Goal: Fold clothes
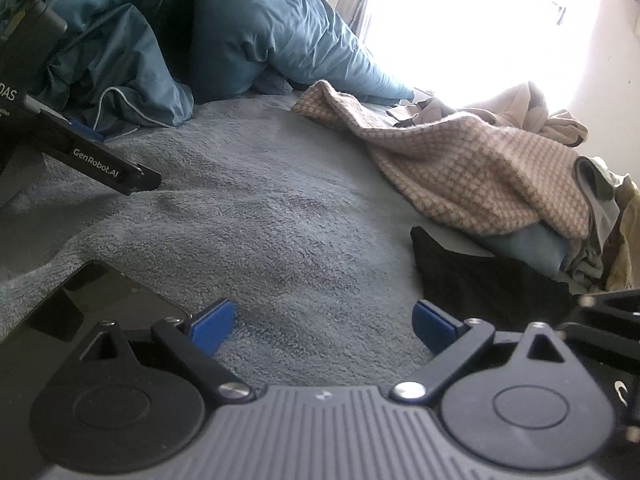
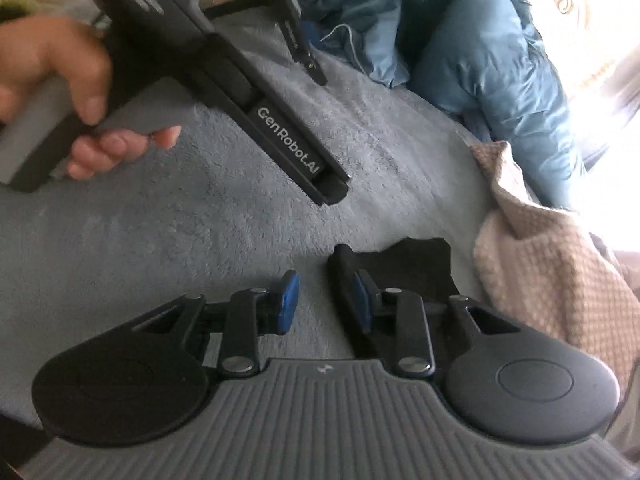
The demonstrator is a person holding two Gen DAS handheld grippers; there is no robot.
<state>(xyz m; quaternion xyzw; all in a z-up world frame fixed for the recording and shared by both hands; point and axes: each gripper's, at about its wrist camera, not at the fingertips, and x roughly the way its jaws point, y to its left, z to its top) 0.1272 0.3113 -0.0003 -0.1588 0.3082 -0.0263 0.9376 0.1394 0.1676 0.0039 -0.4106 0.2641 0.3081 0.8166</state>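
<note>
Black garment [image 2: 416,268]: soft, light, limp; pinch near corner. My right gripper [image 2: 326,300] part-open, unclamped; left gripper [image 1: 324,320] wide open, empty.

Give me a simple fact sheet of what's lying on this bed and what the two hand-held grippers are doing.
surface: grey fleecy blanket
back of bed: bunched blue duvet
unfolded heap: pink-beige checked knit, crumpled
garment in play: black garment, lying on the blanket beside the knit
left hand-held gripper: wide open over bare blanket, nothing between its jaws
right hand-held gripper: jaws narrowed but still apart; the black garment's edge sits against one pad, not clamped
</note>
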